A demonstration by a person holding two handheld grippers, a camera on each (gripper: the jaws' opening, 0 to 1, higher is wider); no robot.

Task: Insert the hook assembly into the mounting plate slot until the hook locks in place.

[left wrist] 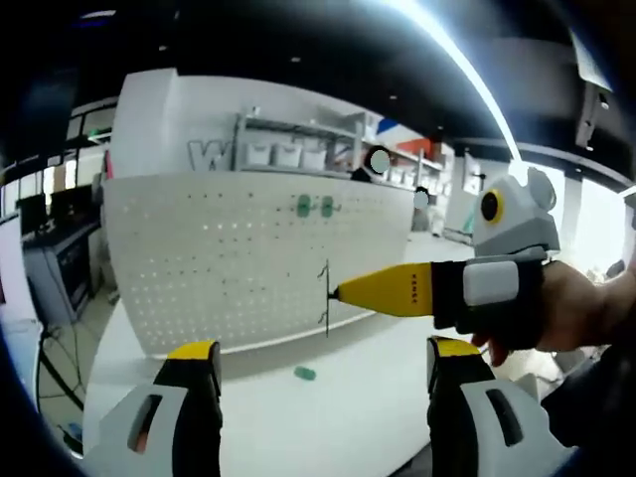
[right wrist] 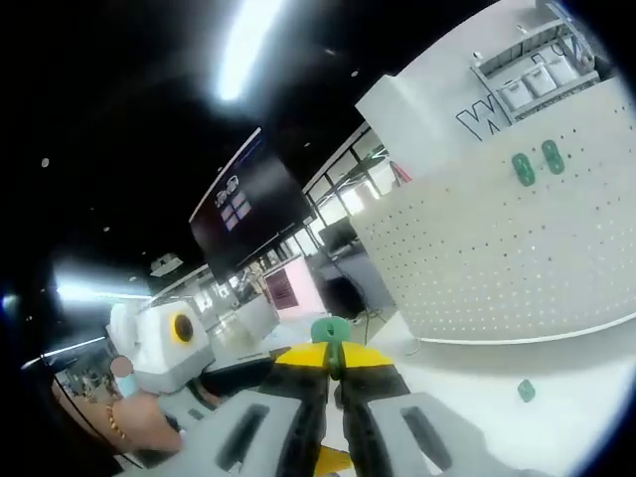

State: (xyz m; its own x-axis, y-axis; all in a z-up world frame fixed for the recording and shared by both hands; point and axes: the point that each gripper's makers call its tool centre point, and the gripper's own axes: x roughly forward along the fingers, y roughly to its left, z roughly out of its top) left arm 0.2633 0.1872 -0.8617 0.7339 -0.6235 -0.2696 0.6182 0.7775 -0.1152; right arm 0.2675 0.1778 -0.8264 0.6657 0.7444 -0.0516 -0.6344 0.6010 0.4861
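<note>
A white pegboard (left wrist: pixel 248 258) stands on a white table (left wrist: pixel 328 417) ahead of both grippers; two green hooks (left wrist: pixel 315 206) already sit high on it. The left gripper (left wrist: pixel 318 368) is open and empty. The right gripper (left wrist: pixel 338 292), entering from the right, pinches a black wire hook (left wrist: pixel 326 296) near the board; I would line its prongs with the holes, then push straight.

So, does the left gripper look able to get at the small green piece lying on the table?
Probably yes: the left gripper is open, and bare table lies between it and the green piece; the right gripper sits higher.
</note>
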